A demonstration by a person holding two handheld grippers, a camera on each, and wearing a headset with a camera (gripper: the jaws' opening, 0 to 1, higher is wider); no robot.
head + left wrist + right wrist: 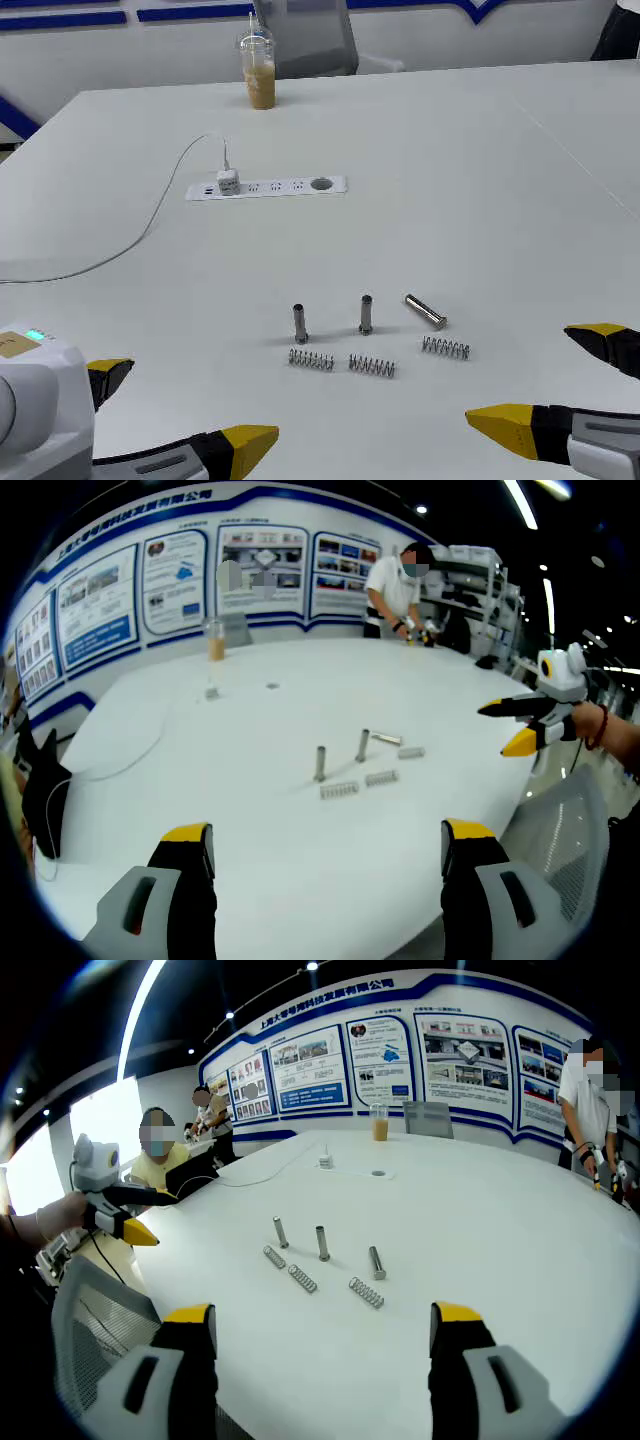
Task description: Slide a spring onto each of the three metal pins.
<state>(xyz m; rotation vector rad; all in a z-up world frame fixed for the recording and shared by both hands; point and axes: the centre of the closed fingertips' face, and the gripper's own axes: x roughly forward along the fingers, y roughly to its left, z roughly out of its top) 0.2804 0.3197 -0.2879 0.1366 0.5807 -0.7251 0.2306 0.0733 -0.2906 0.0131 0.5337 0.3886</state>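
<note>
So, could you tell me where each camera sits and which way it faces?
Head view: on the headset, looking forward and down at the pins and springs on the table; left gripper and right gripper, both open, enter at the bottom.
Left gripper view: on the left gripper, looking along its jaws across the table; a hand holds the right gripper at the right.
Right gripper view: on the right gripper, facing likewise; the left gripper shows at the left.
Shared: pins and springs, in all three.
</note>
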